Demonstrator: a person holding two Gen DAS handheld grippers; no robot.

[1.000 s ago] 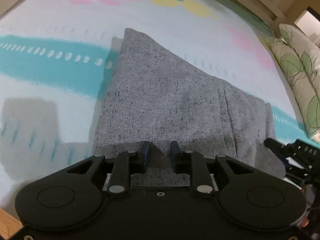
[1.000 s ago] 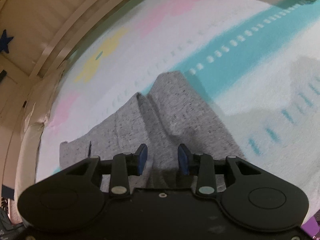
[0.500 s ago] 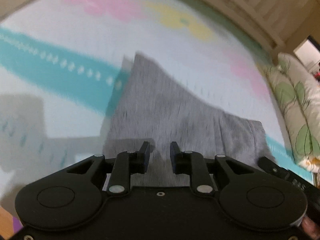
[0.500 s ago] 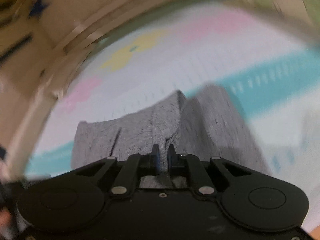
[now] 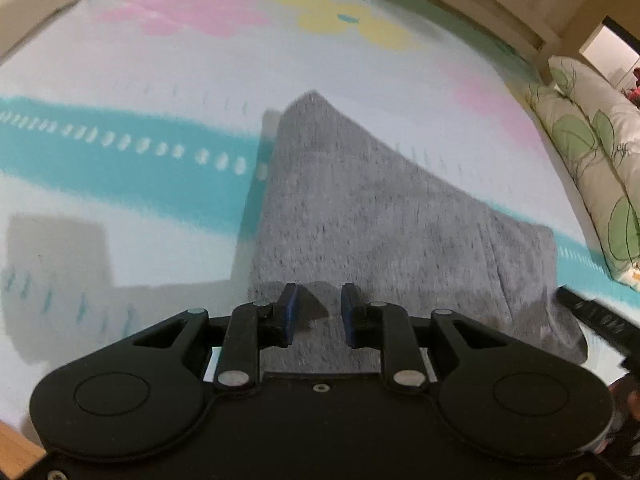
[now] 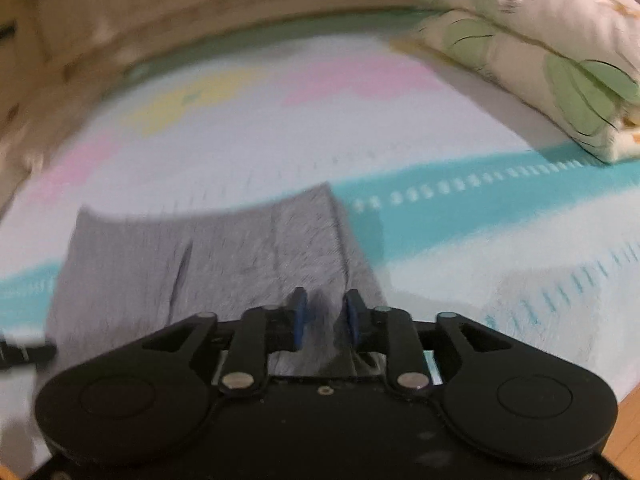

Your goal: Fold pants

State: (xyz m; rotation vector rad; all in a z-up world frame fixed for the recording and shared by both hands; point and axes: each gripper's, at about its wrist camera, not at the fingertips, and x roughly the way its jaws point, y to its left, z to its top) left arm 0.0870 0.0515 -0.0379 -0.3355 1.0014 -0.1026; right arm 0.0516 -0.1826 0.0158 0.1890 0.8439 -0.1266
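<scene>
Grey folded pants (image 5: 380,216) lie flat on a pastel patterned bed sheet (image 5: 160,80). My left gripper (image 5: 318,312) hovers over their near edge with its jaws apart and nothing pinched; one finger casts a shadow on the cloth. In the right wrist view the pants (image 6: 208,248) sit left of centre. My right gripper (image 6: 325,320) is over their near right corner. Its jaws are opening, a low ridge of grey cloth lies between the pads, and they do not press on it. The right gripper's tip (image 5: 592,312) shows at the left view's right edge.
Leaf-print pillows (image 6: 540,40) are stacked at the bed's right side, also visible as pillows (image 5: 592,152) in the left view. A pale wooden bed rail (image 6: 200,4) runs along the far side. Wooden floor (image 6: 628,412) shows past the near edge.
The right gripper closed on a raised fold of the pants, then its jaws parted again while it rolled and lifted; the fold now lies flatter. The left gripper has hardly moved.
</scene>
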